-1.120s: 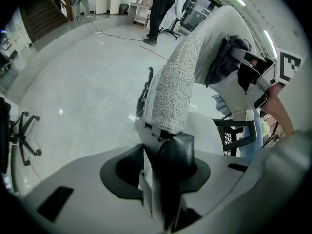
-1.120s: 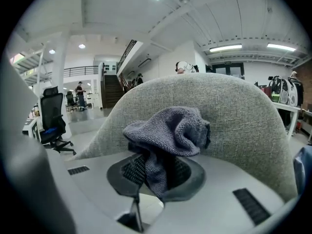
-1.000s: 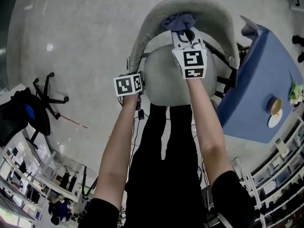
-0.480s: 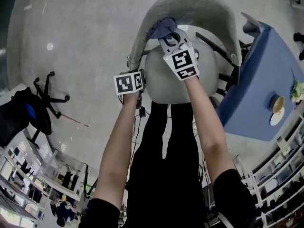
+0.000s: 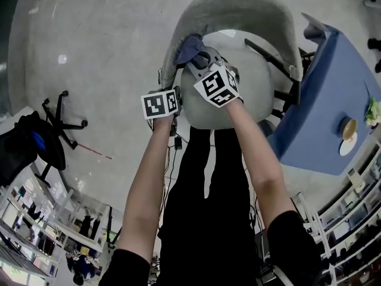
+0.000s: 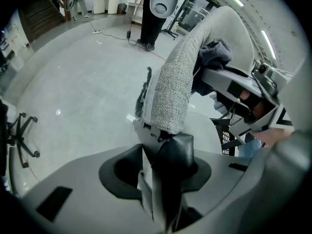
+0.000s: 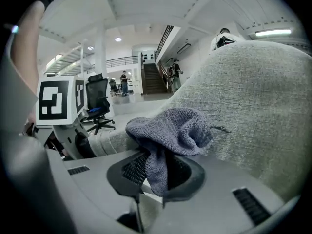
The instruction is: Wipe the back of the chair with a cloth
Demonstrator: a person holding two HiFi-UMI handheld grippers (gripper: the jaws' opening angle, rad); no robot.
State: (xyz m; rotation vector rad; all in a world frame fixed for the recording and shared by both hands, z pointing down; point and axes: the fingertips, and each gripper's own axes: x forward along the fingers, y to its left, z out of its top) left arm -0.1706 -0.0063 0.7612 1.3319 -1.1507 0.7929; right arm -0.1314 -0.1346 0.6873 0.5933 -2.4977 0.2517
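Against the inner face of the grey woven-fabric curved chair back (image 5: 238, 8), near its left end as I look down, lies the blue-grey terry cloth (image 7: 170, 128). My right gripper (image 7: 156, 172) is clenched on it. One fold runs down between the jaws, and the bunched remainder bulges ahead of them, touching the weave.

My left gripper (image 6: 163, 140) is at the lower left end of the chair back, with its jaws closed on the thin pale edge there. Those jaws have just been easing apart, but the edge is between them and the pads appear to bear on it.

Assessment: a wiping stroke along the inner face is in hand. To do it well:
- I should press the bulging part of the cloth flat to the fabric, not drag it by one corner.
- I should follow the curve with even pressure and keep the hard jaw tips off the weave, which could snag.
- Most of the chair back lies to the right of the cloth, so overlapping passes are needed.
- The left grip wants firming, or the chair may turn under the stroke.

Below the chair back is the pale rounded seat (image 5: 244, 97). A blue-draped table (image 5: 321, 100) stands just to its right. A black office chair (image 5: 36, 142) stands well apart on its left.
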